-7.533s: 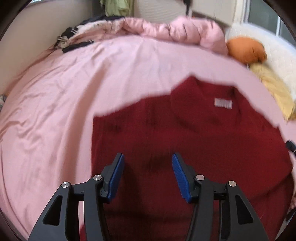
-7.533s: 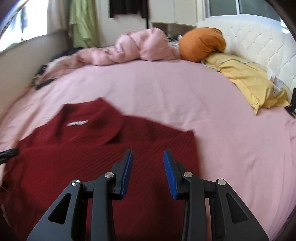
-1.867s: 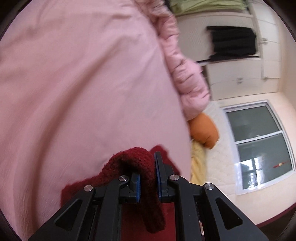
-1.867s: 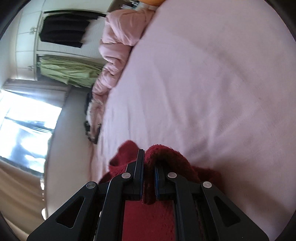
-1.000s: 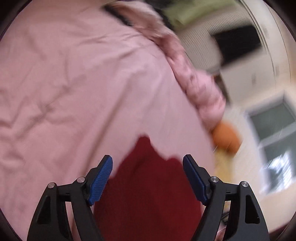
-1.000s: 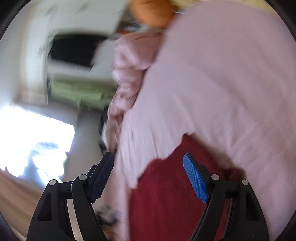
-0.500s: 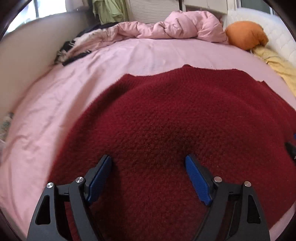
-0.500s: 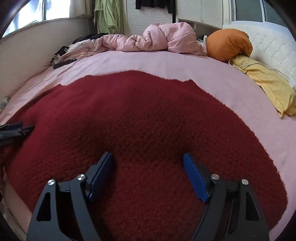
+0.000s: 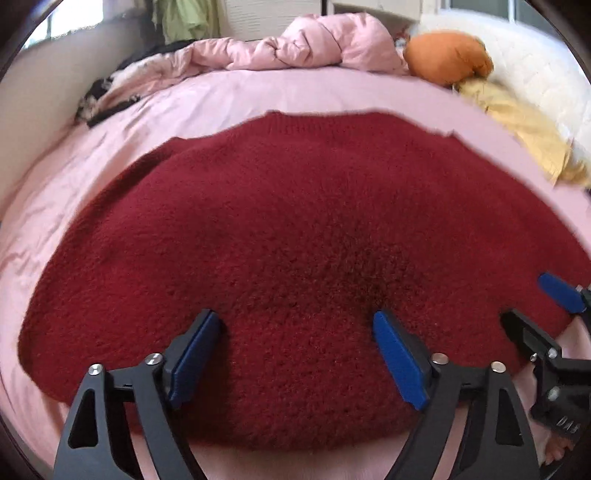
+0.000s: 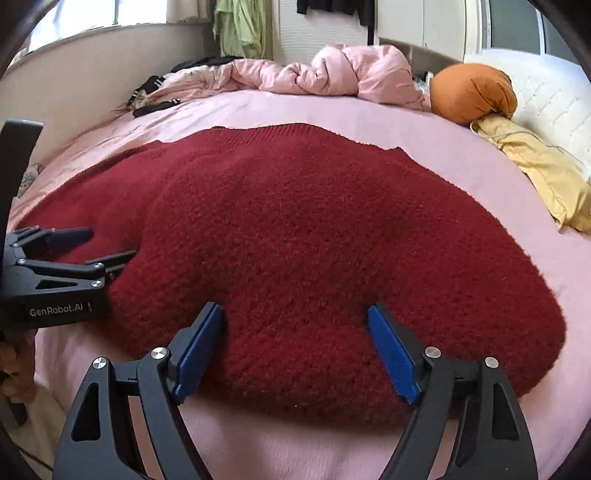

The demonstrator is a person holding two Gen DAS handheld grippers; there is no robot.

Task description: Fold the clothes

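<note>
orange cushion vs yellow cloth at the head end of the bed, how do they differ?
The orange cushion is plump and rounded; the yellow cloth lies flat and rumpled. The cushion sits farther from the red sweater, the cloth nearer. A thin cord crosses the cloth, none shows on the cushion. Both rest on the pink bed beside the white headboard, touching each other.

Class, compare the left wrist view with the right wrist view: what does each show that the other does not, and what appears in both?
Only the left wrist view shows the right hand-held gripper from outside, at its right edge.

Only the right wrist view shows the black clothes hanging on the far wall and the printed body of the left hand-held gripper.

Both show the red sweater folded on the pink bed sheet, the orange cushion and the pink duvet.
</note>
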